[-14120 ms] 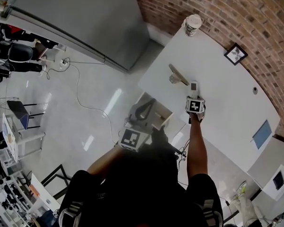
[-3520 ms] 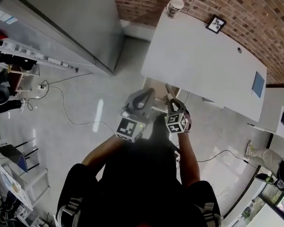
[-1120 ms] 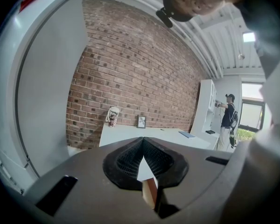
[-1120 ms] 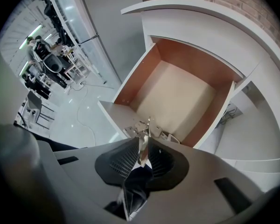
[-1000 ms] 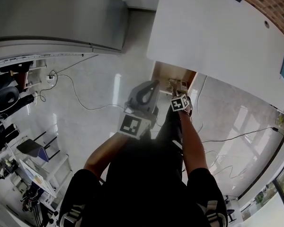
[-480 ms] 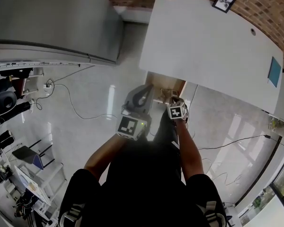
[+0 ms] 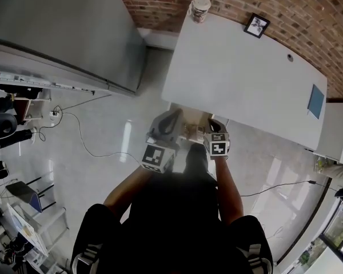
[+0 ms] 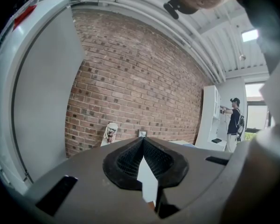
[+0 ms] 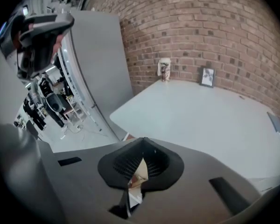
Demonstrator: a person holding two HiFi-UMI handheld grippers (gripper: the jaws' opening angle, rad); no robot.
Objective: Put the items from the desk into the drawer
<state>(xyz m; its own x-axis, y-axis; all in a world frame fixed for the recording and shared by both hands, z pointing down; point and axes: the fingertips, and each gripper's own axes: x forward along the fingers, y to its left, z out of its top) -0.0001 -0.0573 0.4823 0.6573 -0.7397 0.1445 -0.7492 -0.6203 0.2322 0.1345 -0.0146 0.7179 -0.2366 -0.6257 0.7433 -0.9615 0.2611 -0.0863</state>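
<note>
Left gripper (image 8: 143,146) and right gripper (image 9: 142,150) over drawer (image 7: 192,131) at bench (image 7: 240,79) near edge. Both jaws together, empty. Paper cup (image 7: 200,8), picture frame (image 7: 256,25) at bench far edge.

No legible txt anywhere. Dark print on the white paper cup (image 7: 200,8) is too small to read; the small black-framed picture (image 7: 256,25) nr it shows no readable words either.

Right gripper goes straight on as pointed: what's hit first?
Most likely the white desk, its top near the front edge. The right gripper, jaws just closed on nothing, aims down at it; depth unclear.
</note>
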